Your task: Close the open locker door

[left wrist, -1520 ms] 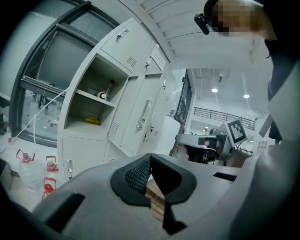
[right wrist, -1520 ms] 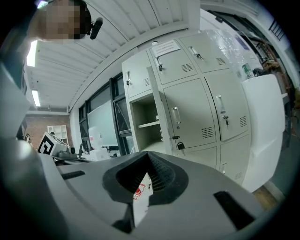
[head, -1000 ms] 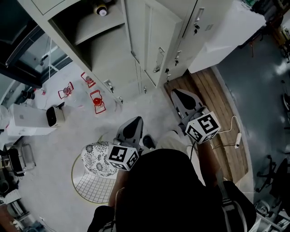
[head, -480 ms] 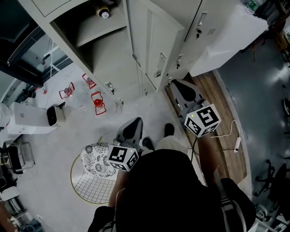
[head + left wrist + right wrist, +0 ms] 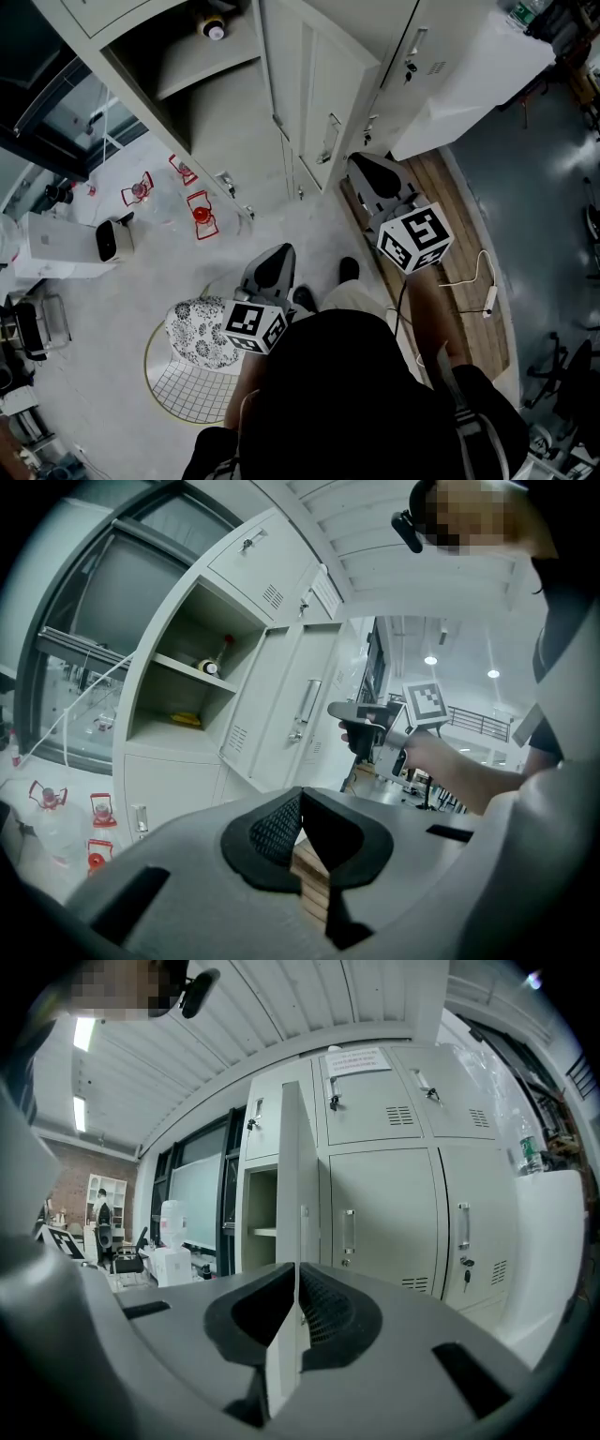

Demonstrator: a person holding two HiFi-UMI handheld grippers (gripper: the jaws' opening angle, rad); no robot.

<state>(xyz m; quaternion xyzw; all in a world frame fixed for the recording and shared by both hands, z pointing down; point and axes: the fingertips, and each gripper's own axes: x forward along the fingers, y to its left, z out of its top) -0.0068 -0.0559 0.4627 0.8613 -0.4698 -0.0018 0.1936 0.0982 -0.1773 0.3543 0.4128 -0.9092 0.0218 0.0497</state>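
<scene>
While we stand facing the lockers [image 5: 427, 66], the door [image 5: 323, 89] hangs well out from its bay [image 5: 202, 70]. It is swung toward us, so the shelf inside is on show, and nothing has been closed yet. From the right gripper view we see that door edge-on, dead ahead.

Our right gripper [image 5: 362, 169] is raised and aimed at the door, near it but apart from it. Its fingers are pressed together with nothing between them. That suits the job as we judge it, because a closed tip makes a firm nose for pushing a panel home, with no grasp needed.

Our left gripper [image 5: 273, 259] is low by our hip, out of the door's swing. Its fingers also meet at the tips and are empty; it is just parked.

Smallest of all is the handle [image 5: 330, 129] on the door's face, which a push won't need.
</scene>
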